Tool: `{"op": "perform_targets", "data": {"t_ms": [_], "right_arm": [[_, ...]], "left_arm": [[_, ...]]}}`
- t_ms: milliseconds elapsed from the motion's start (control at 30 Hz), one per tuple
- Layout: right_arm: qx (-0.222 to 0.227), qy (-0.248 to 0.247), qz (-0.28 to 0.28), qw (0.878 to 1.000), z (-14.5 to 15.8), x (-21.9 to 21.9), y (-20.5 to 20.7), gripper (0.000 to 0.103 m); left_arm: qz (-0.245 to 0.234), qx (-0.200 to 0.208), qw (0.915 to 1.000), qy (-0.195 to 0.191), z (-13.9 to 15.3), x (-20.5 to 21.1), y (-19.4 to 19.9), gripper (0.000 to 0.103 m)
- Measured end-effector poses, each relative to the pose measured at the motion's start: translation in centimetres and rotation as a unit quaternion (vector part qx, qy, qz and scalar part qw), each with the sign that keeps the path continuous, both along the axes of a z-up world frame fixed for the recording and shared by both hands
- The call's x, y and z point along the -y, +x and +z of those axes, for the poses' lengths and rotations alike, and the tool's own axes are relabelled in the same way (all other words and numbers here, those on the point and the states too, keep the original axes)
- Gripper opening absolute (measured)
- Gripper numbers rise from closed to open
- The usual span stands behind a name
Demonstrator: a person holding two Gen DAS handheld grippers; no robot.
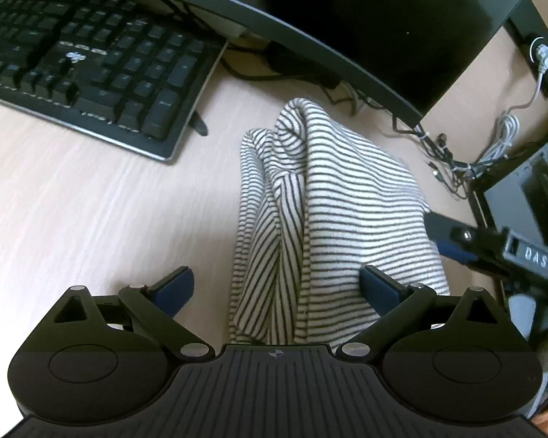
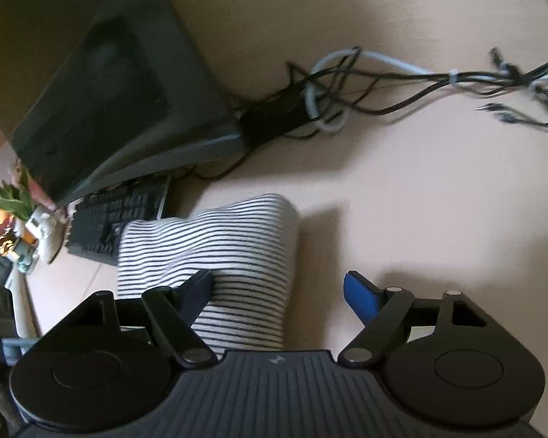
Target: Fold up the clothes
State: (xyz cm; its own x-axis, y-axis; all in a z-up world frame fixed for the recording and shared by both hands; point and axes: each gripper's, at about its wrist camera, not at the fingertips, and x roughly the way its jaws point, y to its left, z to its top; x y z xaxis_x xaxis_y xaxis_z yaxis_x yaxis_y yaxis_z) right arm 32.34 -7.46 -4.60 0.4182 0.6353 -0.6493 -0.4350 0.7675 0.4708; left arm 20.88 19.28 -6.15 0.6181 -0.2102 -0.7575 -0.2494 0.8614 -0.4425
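Striped garment (image 1: 332, 197) bunched on desk (image 1: 91, 197), lying between spread, released jaws of both grippers

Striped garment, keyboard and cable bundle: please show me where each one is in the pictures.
striped garment (image 1: 347, 197): left wrist view, on its broad top fold.
keyboard (image 1: 102, 69): left wrist view, on its keys.
cable bundle (image 2: 453, 76): right wrist view, at the white tie.

Black keyboard (image 1: 91, 69), monitor (image 1: 347, 18), tangled cables (image 2: 402, 87) on desk (image 1: 73, 200).
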Motion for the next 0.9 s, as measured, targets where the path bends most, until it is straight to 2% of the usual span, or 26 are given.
{"op": "perform_targets", "data": {"t_ms": [300,367,433,567,667,767,800,900], "right_arm": [[0.004,-0.014,0.057,0.998,-0.3,-4.8,0.0,0.080],[0.019,-0.026,0.068,0.997,-0.1,-5.5,-0.2,0.082],[0.034,-0.039,0.079,0.996,0.1,-6.1,-0.5,0.090],[0.065,-0.064,0.100,0.991,0.5,-7.3,-1.0,0.092],[0.071,-0.048,0.105,0.991,1.7,-5.7,-1.9,0.092],[0.038,-0.031,0.113,0.992,1.3,-4.5,-3.4,0.092],[0.025,-0.026,0.117,0.993,1.1,-4.1,-3.9,0.092],[-0.008,-0.017,0.135,0.991,0.2,-3.5,-5.5,0.089]], "left_arm": [[0.037,0.003,0.9992,0.010,0.1,-1.3,-2.2,0.101],[0.046,0.004,0.9989,0.014,0.1,-1.6,-2.5,0.101],[0.050,0.006,0.9985,0.022,0.1,-1.9,-2.7,0.101],[0.055,0.006,0.9981,0.027,0.1,-2.6,-2.9,0.102],[0.059,0.011,0.9978,0.029,0.6,-2.9,-3.0,0.102],[0.057,0.035,0.9976,0.014,1.7,-3.2,-3.1,0.095],[0.051,0.045,0.9977,0.001,1.9,-3.2,-3.1,0.090],[0.031,0.059,0.9967,-0.046,1.8,-2.8,-2.6,0.089]]}}
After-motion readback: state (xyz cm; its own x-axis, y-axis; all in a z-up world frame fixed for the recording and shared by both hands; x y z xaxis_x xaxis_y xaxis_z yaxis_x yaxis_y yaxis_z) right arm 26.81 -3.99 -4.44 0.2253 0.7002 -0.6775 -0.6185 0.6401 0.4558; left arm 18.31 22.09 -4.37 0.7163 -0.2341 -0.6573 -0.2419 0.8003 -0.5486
